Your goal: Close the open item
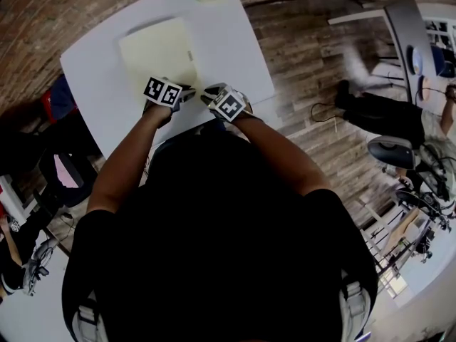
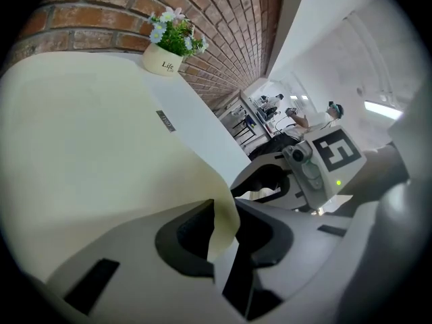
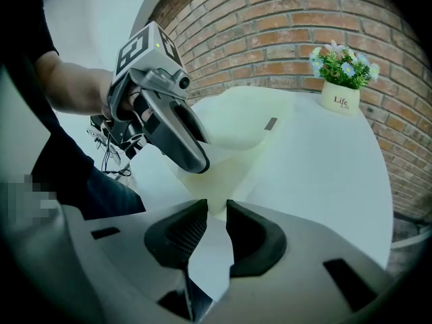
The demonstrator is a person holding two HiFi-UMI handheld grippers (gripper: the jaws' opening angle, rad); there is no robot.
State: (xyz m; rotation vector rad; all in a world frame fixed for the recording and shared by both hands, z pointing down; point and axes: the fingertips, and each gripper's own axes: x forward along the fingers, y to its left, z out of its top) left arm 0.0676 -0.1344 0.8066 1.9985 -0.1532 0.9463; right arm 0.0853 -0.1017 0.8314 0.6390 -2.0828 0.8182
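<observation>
Two claws meet at the near edge of a pale yellow folder (image 1: 157,48) that lies on a white bench (image 1: 239,55), its far part flat on the top and its near cover lifted into a curved sheet. The left claw (image 2: 223,231) is clenched on that cover: in the left gripper view the thin edge of the sheet runs straight between its dark pads and fills the gap between them, and the rest of the cover swells up and away to the left. The right claw (image 3: 211,214) grasps the same folder at a corner just beside the left one, the cream corner pinched between the tips of its pads, with the white bench showing below it. The two claws sit close together, side by side, both tilted downward, each with its marker cube facing up in the head view. A small grey label (image 2: 166,121) sits on the cover. At the far edge of the bench, well apart from the claws, stands a white flower pot (image 3: 341,98) against a brick wall (image 3: 270,32).
</observation>
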